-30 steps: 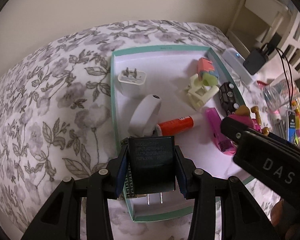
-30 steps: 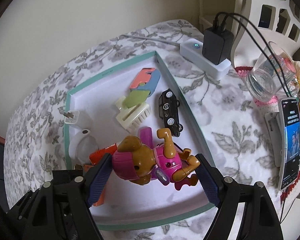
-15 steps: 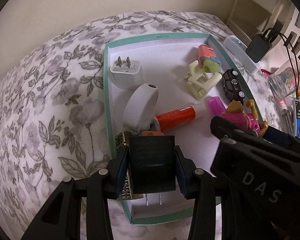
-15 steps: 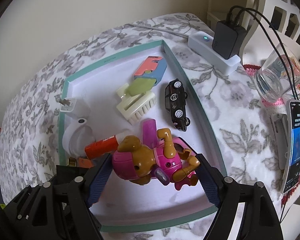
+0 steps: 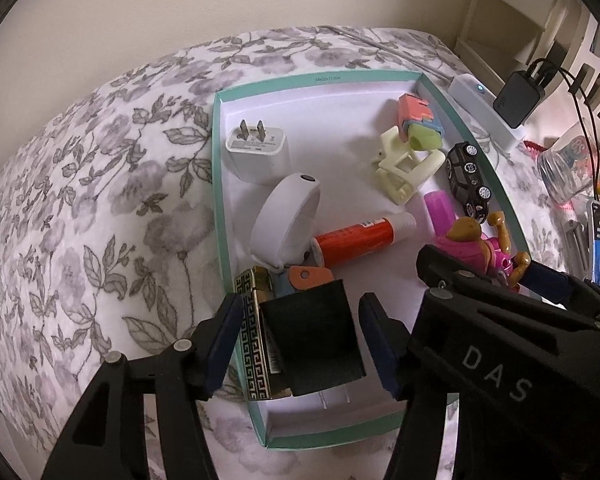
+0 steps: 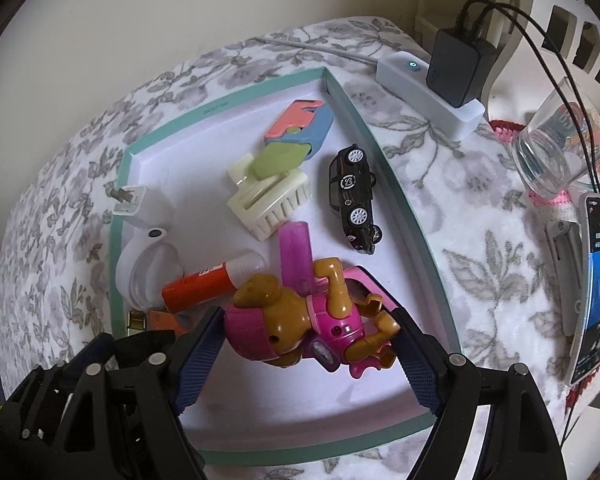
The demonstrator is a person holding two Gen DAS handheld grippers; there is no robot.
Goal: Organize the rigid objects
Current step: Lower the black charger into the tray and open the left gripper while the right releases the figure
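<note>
a home: floral bedspread (image 5: 100, 200), toys, charger (image 6: 458, 68).

White letters "DAS" stand on the black plastic body of the right tongs (image 5: 496, 272) — the only clear wording. The black toy car (image 6: 352, 196) carries a round white emblem, the orange glue stick (image 5: 356, 236) a small label — both too small to read.

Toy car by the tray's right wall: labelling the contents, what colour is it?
Black, with white wheels; toy car shows best in the right wrist view.

Glossy plastic pup toy (image 6: 300, 328), matt black charger (image 5: 312, 336), floral cloth (image 5: 100, 200).
</note>
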